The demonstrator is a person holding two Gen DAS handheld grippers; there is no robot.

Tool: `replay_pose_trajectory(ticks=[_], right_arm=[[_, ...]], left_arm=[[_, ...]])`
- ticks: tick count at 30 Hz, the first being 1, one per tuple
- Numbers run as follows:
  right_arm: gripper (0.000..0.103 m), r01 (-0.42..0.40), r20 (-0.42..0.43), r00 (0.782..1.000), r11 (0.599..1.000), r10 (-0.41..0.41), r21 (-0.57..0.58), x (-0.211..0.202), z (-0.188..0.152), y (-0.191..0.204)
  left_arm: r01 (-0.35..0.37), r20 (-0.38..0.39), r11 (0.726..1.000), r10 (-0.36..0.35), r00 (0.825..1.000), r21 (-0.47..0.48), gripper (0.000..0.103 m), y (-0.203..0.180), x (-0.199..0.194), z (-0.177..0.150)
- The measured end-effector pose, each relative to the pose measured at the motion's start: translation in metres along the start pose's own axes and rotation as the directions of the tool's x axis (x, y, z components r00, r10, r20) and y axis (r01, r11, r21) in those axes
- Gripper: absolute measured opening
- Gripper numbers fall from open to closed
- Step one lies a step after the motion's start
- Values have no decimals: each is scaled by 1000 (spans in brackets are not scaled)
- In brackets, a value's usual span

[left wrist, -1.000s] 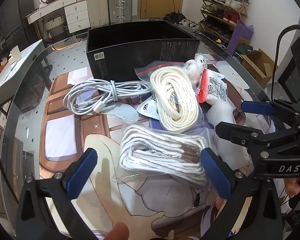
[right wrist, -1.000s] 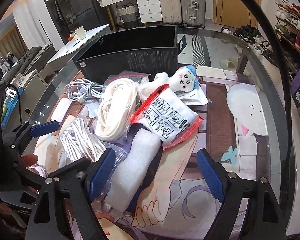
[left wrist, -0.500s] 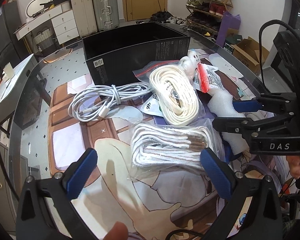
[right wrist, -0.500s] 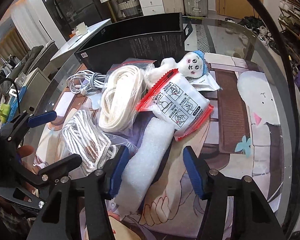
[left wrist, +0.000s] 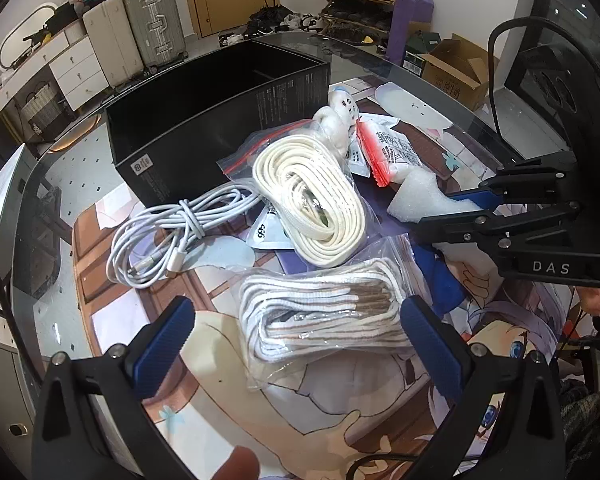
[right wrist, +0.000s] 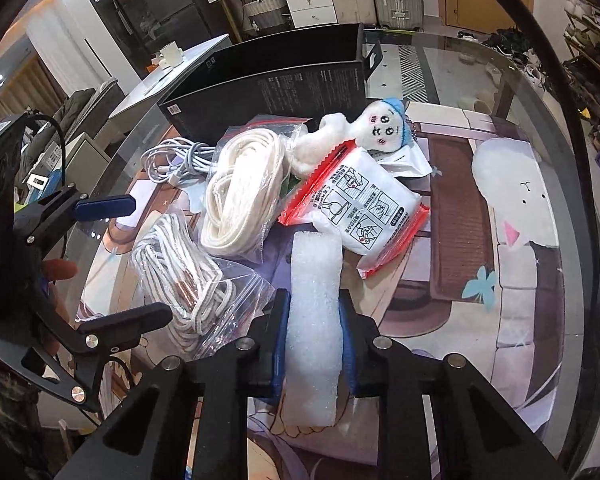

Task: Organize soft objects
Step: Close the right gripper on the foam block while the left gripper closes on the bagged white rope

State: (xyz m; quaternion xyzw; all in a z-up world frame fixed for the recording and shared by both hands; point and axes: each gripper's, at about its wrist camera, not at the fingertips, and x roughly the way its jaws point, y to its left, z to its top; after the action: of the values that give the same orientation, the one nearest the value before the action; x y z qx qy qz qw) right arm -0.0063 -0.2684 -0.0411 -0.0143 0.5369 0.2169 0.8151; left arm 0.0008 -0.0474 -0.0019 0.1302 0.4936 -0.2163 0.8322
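Observation:
My right gripper (right wrist: 314,332) is shut on a white foam block (right wrist: 315,308), which also shows in the left wrist view (left wrist: 424,196). My left gripper (left wrist: 296,336) is open, its blue pads either side of a bagged striped rope (left wrist: 324,316), not gripping it. A bagged cream cord (left wrist: 312,196), a white cable bundle (left wrist: 168,232), a red-edged white pack (right wrist: 356,204) and a white plush doll (right wrist: 376,128) lie in a pile in front of an open black box (left wrist: 220,116).
The pile sits on a printed mat (right wrist: 512,256) over a round glass table (left wrist: 60,168). The box stands at the far side. Suitcases (left wrist: 152,28), drawers and a shoe rack stand beyond the table.
My right gripper has moved forward and closed on the foam block. My left gripper has stayed open over the striped rope, shifting slightly.

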Motion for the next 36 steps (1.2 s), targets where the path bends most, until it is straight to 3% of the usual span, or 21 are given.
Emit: replay_pose_trajectory(ticks=[13,25,28,36], right_arm=[[23,-21,-4,1000,999,20,-39,-12,-3,5],[23,-37,-16,999,999,37,-10,-11,-5,-5],[23,-40,-18,999,999,40,-12,-11,-5,-5],[23,-39,-30,999,999,38,-10,-6,-5,-4]], left_arm=[[31,-67,968,-15,998,250,102,-7,7,8],[112,-116,903,-70,991,415,102,-15,12,11],[136,-131,874,-83,988,466,102,-20,12,10],[163,-170,837,-85,982,522,102,-25,20,14]])
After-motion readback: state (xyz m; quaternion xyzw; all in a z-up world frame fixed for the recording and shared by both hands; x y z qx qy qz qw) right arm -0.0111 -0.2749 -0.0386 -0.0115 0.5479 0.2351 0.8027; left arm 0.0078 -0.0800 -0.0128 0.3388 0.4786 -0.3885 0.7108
